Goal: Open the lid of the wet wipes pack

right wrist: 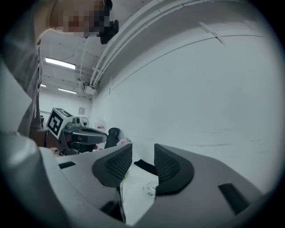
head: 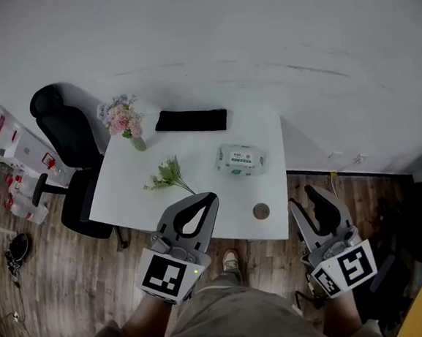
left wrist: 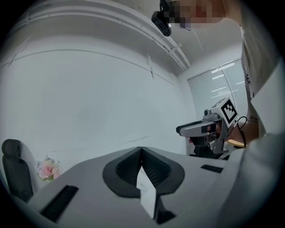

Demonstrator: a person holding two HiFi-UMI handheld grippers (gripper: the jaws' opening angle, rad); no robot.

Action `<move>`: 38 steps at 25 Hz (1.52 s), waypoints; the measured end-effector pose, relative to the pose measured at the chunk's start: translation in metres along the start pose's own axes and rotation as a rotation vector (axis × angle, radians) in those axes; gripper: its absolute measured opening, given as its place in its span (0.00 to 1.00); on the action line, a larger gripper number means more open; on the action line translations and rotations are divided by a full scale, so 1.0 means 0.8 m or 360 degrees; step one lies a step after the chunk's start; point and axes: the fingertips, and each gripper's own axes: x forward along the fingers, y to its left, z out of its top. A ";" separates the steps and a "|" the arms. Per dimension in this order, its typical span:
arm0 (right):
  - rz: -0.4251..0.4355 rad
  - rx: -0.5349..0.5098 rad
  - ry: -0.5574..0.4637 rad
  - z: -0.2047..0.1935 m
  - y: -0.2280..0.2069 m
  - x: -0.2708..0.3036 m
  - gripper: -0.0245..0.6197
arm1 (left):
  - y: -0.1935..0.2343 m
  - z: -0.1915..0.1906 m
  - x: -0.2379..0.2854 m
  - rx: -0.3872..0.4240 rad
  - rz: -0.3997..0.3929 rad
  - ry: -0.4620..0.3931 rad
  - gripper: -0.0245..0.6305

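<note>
Grey plastic jaws of the left gripper (left wrist: 141,151) are seen pressed together, nothing between them, at the near edge of the white table (head: 194,147). The right gripper (right wrist: 143,156) is held off the near right corner, jaws parted and empty. Farther on, the white-and-green wet wipes pack (head: 239,159) is laid flat on the table, well apart from both. Behind it a flat black rectangular pad (head: 191,120) is set.

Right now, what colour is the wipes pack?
White wipes pack, green label; head view best.
</note>
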 end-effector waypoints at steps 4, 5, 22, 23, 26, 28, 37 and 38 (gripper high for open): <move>-0.0007 0.0004 0.0014 0.001 -0.016 0.039 0.28 | 0.026 0.002 0.030 0.0018 -0.0039 -0.0002 0.06; -0.0007 0.0005 0.0015 0.002 -0.019 0.045 0.28 | 0.029 0.003 0.035 0.0019 -0.0046 -0.0001 0.06; 0.0103 -0.0154 0.0152 -0.027 -0.073 0.085 0.28 | 0.034 -0.005 0.085 -0.0009 0.0053 0.0058 0.06; 0.0119 -0.0243 0.0195 -0.031 -0.074 0.089 0.28 | 0.035 -0.005 0.089 -0.0005 0.0059 0.0064 0.06; 0.0148 -0.0332 0.0276 -0.040 -0.085 0.103 0.28 | 0.038 -0.001 0.102 0.0035 0.0079 0.0068 0.06; 0.0145 -0.0377 0.0293 -0.041 -0.093 0.116 0.29 | 0.043 0.002 0.112 0.0062 0.0097 0.0064 0.06; 0.0255 -0.0429 0.0405 -0.065 -0.113 0.193 0.29 | 0.083 -0.024 0.160 0.0181 0.0132 0.0171 0.06; 0.0266 -0.0417 0.0419 -0.072 -0.115 0.201 0.29 | 0.088 -0.031 0.166 0.0169 0.0139 0.0186 0.06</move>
